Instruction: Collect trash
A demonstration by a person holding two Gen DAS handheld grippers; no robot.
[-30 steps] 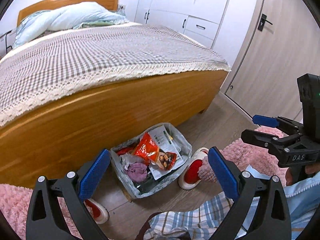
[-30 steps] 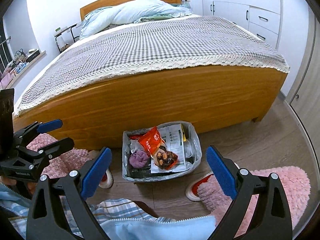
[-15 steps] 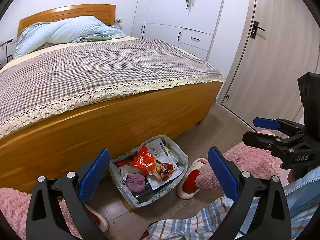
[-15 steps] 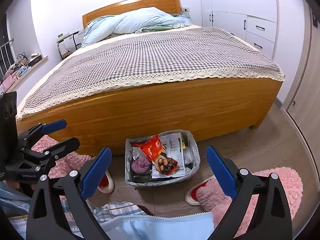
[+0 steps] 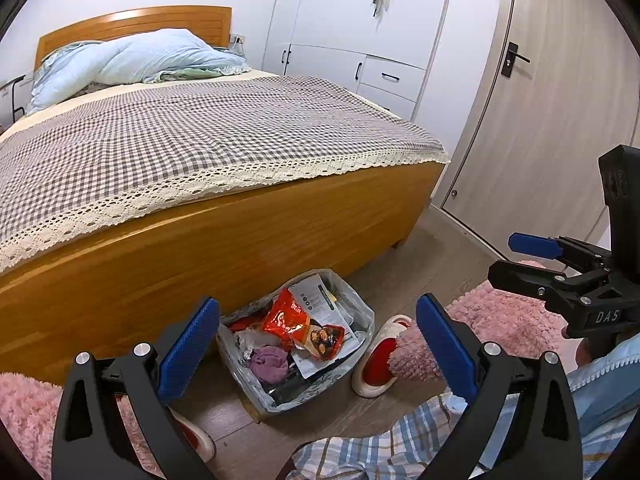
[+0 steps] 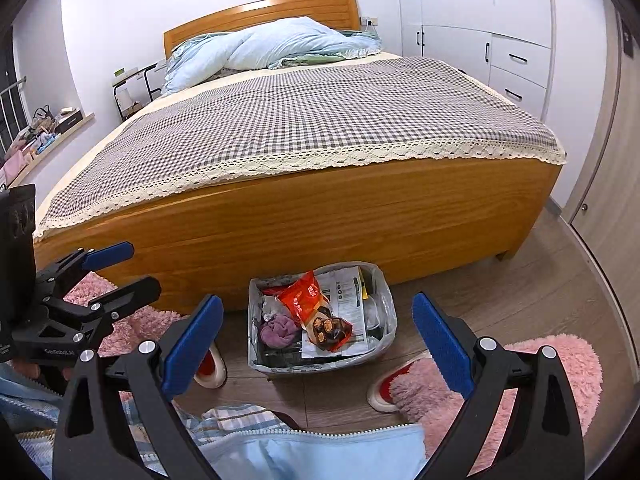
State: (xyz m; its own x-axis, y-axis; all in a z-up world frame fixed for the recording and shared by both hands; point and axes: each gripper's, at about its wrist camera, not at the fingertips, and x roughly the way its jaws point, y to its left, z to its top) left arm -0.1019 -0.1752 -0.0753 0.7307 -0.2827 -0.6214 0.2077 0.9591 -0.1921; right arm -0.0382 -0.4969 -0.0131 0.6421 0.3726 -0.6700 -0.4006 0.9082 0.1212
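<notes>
Beside one bed: one trash bin, two pink slippers, two open, empty grippers.

A grey-checked bedspread is seen centre frame, pink rugs lower right, an orange wrapper below.

Bedroom with white walls, wood-plank floor, wooden bed under a grey checked cover, white wardrobe, pale door, pink fluffy rugs
</notes>
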